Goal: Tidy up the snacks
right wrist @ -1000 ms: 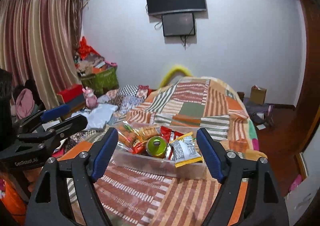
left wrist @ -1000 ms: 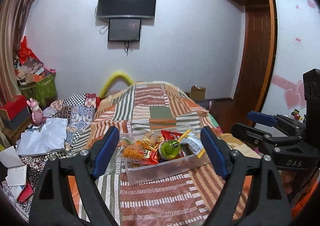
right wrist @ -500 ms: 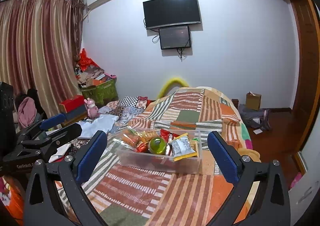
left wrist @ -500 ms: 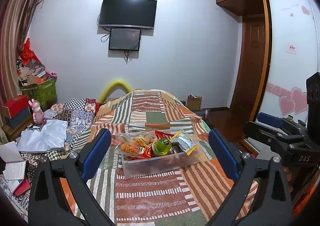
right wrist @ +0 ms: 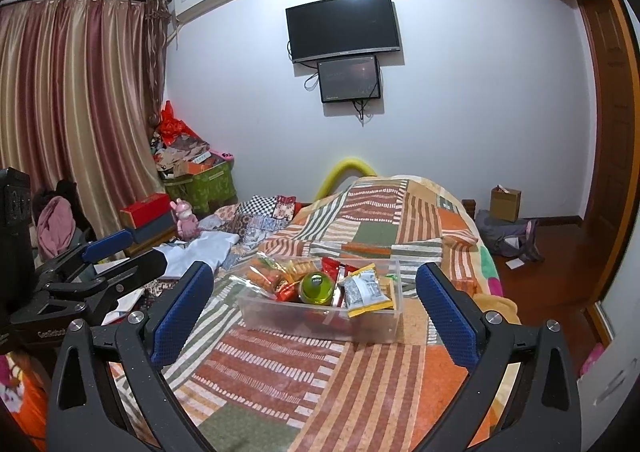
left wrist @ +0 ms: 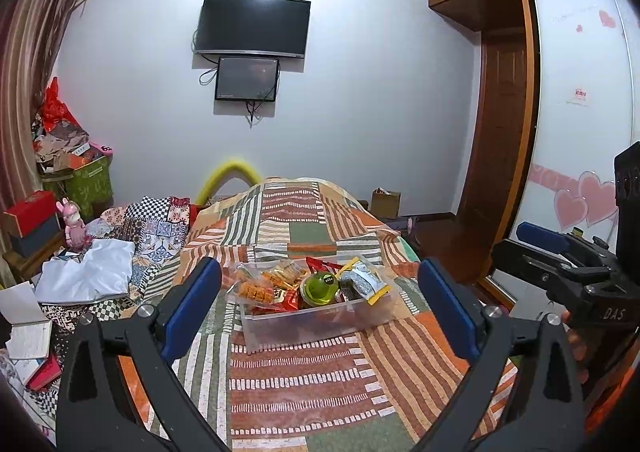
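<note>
A clear plastic bin (left wrist: 316,318) (right wrist: 320,320) stands on the striped patchwork quilt (left wrist: 320,380). It holds several snacks: a green-lidded jar (left wrist: 320,286) (right wrist: 317,288), a grey and yellow packet (left wrist: 366,284) (right wrist: 364,290), orange bags (left wrist: 254,288) and red packets (left wrist: 280,298). My left gripper (left wrist: 318,274) is open, short of the bin, with nothing between its blue pads. My right gripper (right wrist: 314,280) is likewise open and apart from the bin. Each also shows at the edge of the other's view: the right gripper (left wrist: 516,246) and the left gripper (right wrist: 140,254).
Left of the quilt lie a white cloth (left wrist: 88,272), patterned fabric, notebooks (left wrist: 28,340), a pink toy (left wrist: 74,224) and a green box (left wrist: 84,184). A wardrobe (left wrist: 580,132) stands on the right. On the floor beyond are a cardboard box (right wrist: 506,202) and a bag.
Both grippers' jaws have spread wider. Both have drawn back from the bin, which now looks smaller and farther off. The snacks have not moved.
</note>
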{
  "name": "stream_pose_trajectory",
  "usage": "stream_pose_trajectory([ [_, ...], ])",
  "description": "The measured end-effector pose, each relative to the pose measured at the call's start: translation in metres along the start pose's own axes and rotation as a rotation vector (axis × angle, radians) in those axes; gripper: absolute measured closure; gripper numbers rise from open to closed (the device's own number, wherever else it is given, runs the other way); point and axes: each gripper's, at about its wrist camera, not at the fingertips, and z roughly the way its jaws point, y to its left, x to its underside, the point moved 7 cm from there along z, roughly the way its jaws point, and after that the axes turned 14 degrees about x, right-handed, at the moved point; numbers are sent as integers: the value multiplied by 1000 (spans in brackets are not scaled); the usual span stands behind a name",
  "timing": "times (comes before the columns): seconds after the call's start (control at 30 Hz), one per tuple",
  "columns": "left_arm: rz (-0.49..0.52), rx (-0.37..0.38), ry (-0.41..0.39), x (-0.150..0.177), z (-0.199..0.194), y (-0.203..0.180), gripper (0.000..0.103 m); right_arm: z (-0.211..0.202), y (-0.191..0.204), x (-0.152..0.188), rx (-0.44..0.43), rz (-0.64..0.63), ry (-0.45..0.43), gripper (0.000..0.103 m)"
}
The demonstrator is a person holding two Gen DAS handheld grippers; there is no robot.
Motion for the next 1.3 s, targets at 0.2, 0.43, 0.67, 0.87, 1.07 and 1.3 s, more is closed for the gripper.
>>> stream_pose_trajectory([
  [0.2,-6,5,5,1,2,2,3,1,1,1,-2,-1,6,2],
  [0.43,-7,10,8,3,3,1,3,3,0,1,-5,3,13,2],
  [0.67,-9,13,10,3,4,0,3,3,1,1,-7,3,14,2],
  [0.87,-10,16,11,4,6,0,3,2,1,1,-6,3,14,2],
  [1.07,-11,23,14,6,6,-1,3,2,1,0,-7,3,13,2],
  [1.3,-8,27,14,5,6,-1,3,3,1,1,-7,4,14,2],
])
